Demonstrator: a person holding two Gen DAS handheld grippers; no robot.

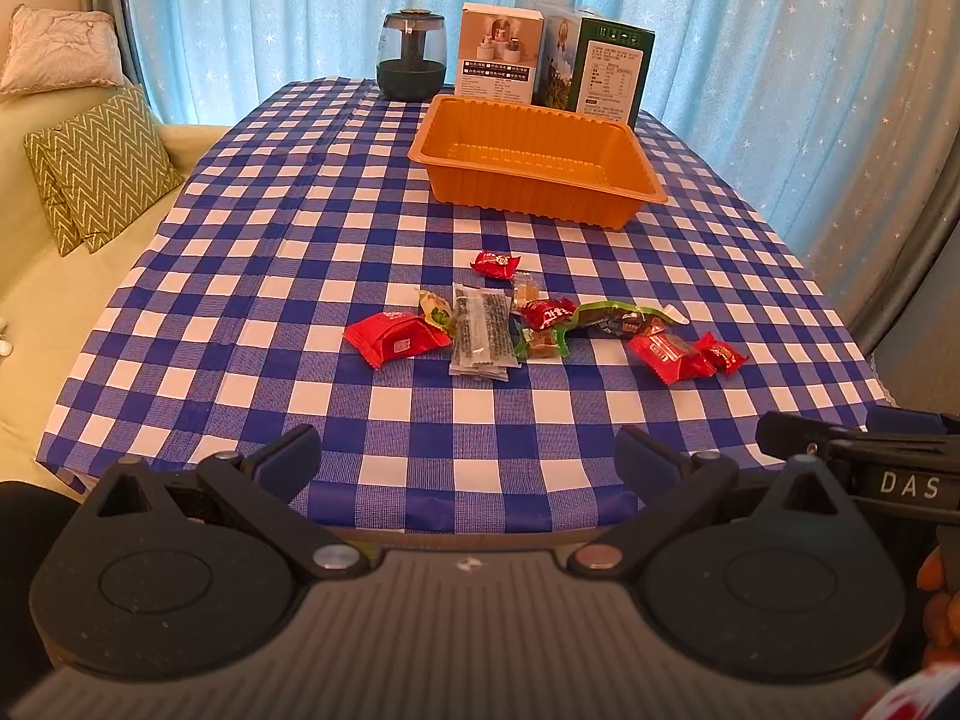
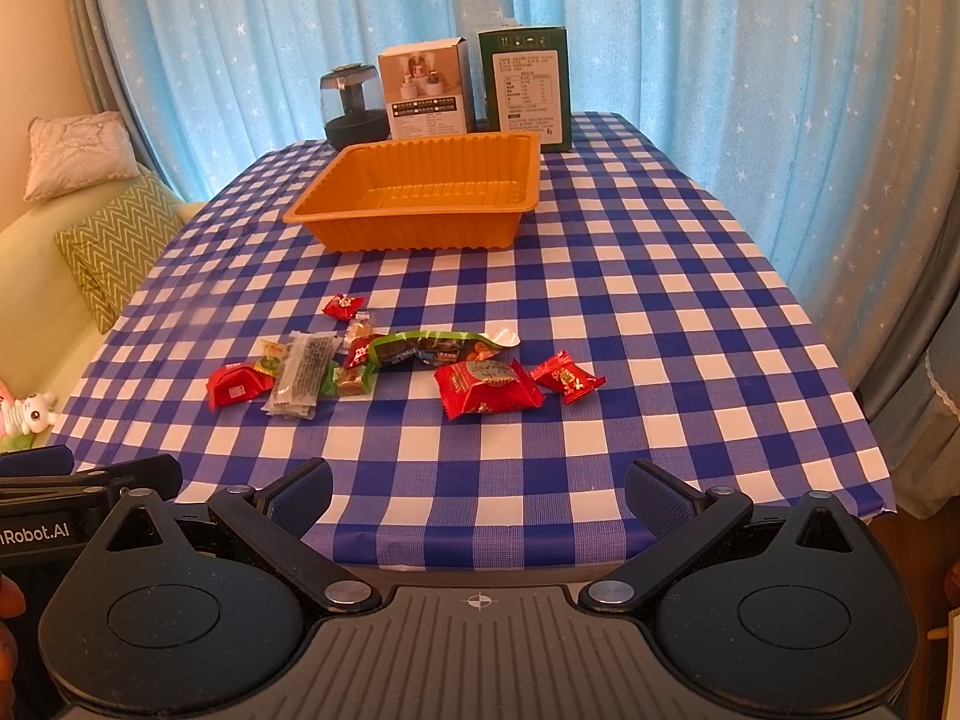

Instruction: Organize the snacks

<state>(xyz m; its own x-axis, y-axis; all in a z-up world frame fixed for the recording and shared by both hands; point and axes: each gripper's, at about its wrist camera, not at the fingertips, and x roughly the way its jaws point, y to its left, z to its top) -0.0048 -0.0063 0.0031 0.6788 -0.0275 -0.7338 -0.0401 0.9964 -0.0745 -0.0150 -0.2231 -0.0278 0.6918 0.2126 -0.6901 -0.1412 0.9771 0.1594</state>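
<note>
Several wrapped snacks lie in a loose row on the blue-checked tablecloth: a red packet (image 1: pixel 396 339) at the left, a clear speckled packet (image 1: pixel 483 333), a green packet (image 1: pixel 624 315), a red packet (image 1: pixel 669 354) and a small red candy (image 1: pixel 495 264). They also show in the right wrist view, among them a red packet (image 2: pixel 487 387) and the green packet (image 2: pixel 438 348). An empty orange tray (image 1: pixel 645 177) (image 2: pixel 306 210) stands beyond them. My left gripper (image 1: pixel 468 462) and my right gripper (image 2: pixel 478 495) are both open and empty, at the table's near edge, short of the snacks.
At the table's far edge stand a dark jar (image 1: pixel 411 57), a white box (image 1: pixel 499 54) and a green box (image 1: pixel 612 69). Blue curtains hang behind. A sofa with cushions (image 1: pixel 102 168) lies to the left. The right gripper's side (image 1: pixel 888 468) shows in the left wrist view.
</note>
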